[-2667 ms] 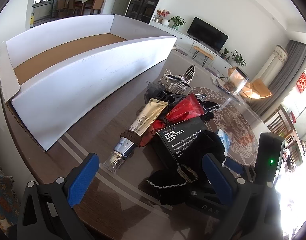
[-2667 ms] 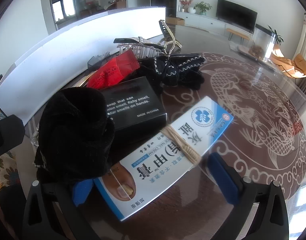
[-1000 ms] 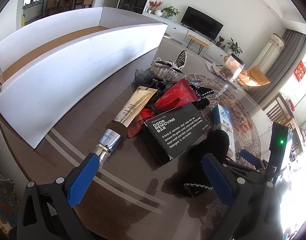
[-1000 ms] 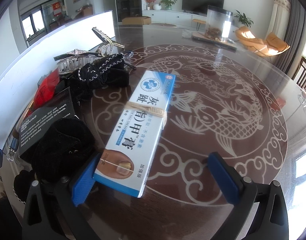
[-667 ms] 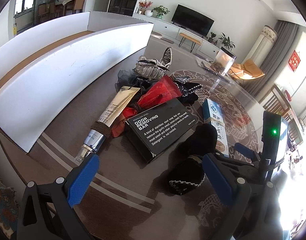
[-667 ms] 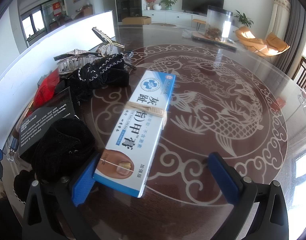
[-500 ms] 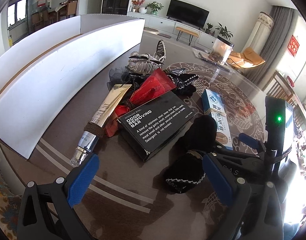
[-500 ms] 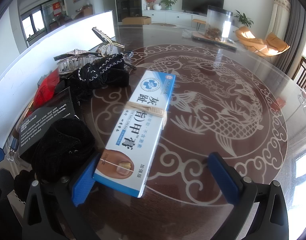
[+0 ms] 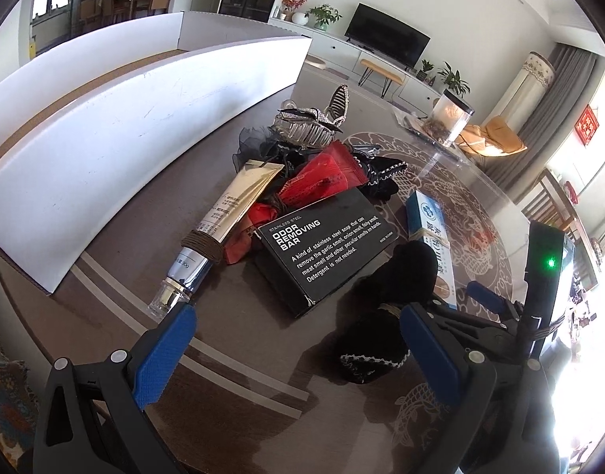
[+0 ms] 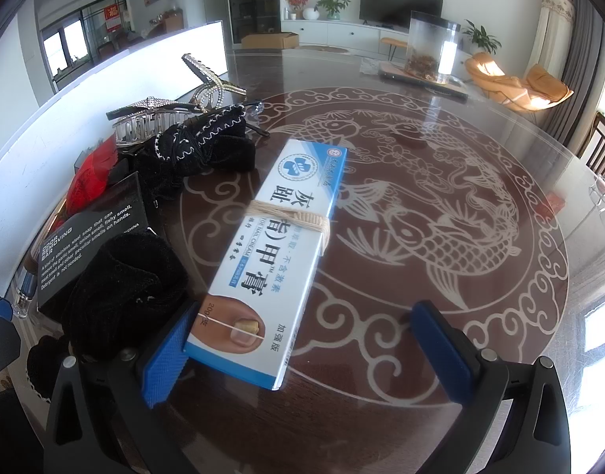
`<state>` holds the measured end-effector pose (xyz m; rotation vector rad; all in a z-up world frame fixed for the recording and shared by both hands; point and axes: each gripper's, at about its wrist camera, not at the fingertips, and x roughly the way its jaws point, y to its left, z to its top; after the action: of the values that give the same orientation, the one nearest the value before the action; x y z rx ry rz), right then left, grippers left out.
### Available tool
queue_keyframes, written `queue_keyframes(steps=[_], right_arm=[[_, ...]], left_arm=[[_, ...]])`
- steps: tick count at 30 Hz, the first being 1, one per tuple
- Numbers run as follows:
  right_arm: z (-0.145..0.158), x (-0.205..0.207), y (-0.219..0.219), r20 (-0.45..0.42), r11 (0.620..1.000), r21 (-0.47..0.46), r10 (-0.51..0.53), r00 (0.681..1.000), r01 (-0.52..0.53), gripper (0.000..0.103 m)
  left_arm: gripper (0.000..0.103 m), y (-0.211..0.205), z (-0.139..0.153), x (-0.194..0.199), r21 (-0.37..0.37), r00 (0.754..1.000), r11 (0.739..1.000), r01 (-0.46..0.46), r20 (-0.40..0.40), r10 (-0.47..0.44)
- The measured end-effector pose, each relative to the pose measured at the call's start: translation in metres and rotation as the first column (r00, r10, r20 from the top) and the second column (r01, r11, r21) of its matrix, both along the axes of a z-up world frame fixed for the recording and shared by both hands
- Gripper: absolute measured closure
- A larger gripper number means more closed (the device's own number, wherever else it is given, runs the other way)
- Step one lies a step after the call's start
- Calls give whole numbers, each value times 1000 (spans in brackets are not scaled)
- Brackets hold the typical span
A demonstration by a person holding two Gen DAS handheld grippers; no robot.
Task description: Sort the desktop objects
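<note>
Your right gripper [image 10: 310, 349] is spread wide, low over the table [image 10: 440, 205]. Its left pad [image 10: 166, 359] sits at the near corner of the blue-and-white nail cream box [image 10: 278, 252], while the right pad stands well clear of the box over bare glass. The box lies flat, bound across the middle with pale string, its long edge running away from you. To its right the patterned tabletop is open all the way to the rim; to its left a black velvet pouch [image 10: 124, 288] crowds the box's near end.

Your left gripper [image 9: 298, 349] is also spread, empty, hovering above the table. Between its pads lies bare tabletop, with a second black pouch [image 9: 371, 349] edged in white stitching just inside the right pad. The cap of the gold tube [image 9: 223, 217] lies just beyond the tip of the left pad. Ahead, the black odor bar box [image 9: 322, 243] rests tilted on a red packet [image 9: 326, 173], with hair clips [image 9: 306, 128] behind. The long white cardboard box [image 9: 116, 126] runs along the left, its near wall upright, with a bare strip of table between it and the pile.
</note>
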<state>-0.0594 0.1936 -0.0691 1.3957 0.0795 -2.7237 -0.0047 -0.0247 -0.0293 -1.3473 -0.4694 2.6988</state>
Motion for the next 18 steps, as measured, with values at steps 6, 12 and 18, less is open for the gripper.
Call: queue_keyframes(steps=[6,12,18], right_arm=[[0,0,0,0,1000,0,0,1000,0,0],[0,0,0,0,1000,0,0,1000,0,0],[0,0,0,0,1000,0,0,1000,0,0]], left_arm=[[0,12,11,-4,-9,999,1000,-8,-50,8],[0,33,-16,-23,-85,995,995,43,90,-36],[0,21,-28,-22,-21,991,1000,12,137,-9]])
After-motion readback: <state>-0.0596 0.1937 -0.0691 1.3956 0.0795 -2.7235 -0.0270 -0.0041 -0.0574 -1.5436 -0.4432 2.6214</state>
